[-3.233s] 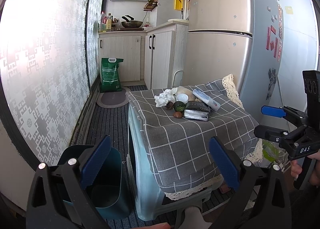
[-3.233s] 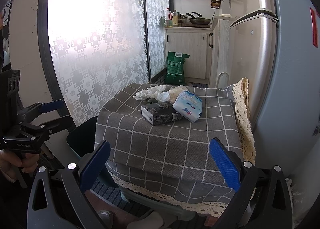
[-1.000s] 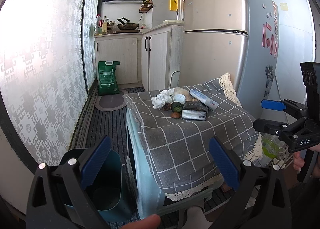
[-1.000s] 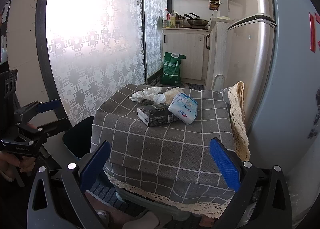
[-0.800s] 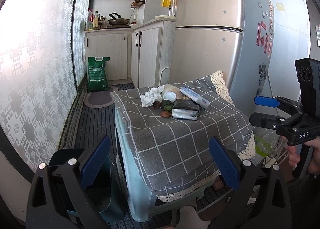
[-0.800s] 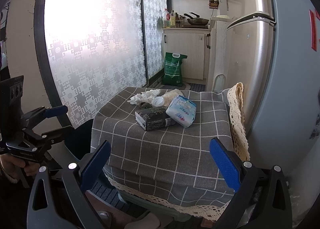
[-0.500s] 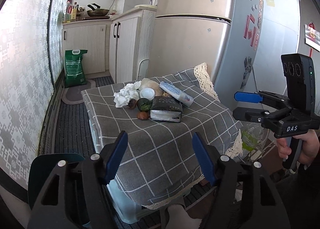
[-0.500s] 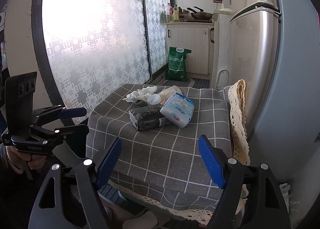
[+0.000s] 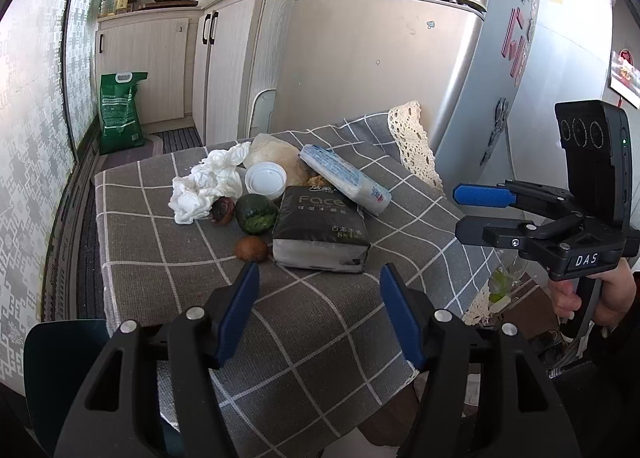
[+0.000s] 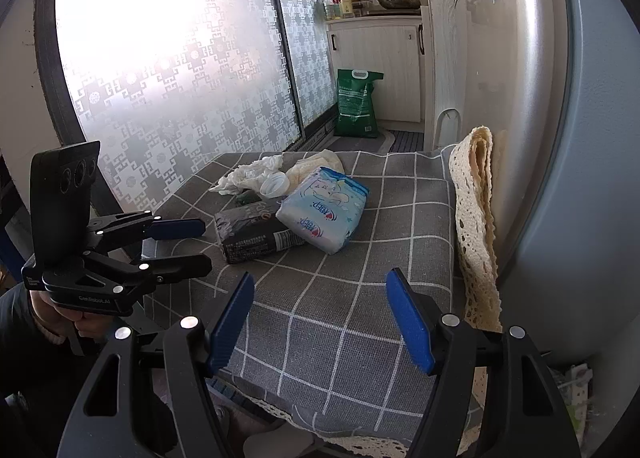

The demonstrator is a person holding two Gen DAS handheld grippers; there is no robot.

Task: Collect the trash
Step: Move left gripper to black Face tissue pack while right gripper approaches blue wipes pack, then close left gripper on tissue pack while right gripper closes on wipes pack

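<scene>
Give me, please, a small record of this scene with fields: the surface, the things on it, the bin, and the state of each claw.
surface: table under grey checked cloth
trash pile: crumpled white tissue, white cap, dark green fruit piece, small brown fruit
packs: dark tissue pack; light blue pack leaning on it
bin: dark teal bin on floor, left of table
left claw: open, has just been closing, nothing between pads
right claw: open, has just been closing, nothing between pads

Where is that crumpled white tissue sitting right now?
In the left wrist view, the crumpled white tissue lies on the grey checked tablecloth, at the pile's left edge, beside the round white plastic lid.
</scene>
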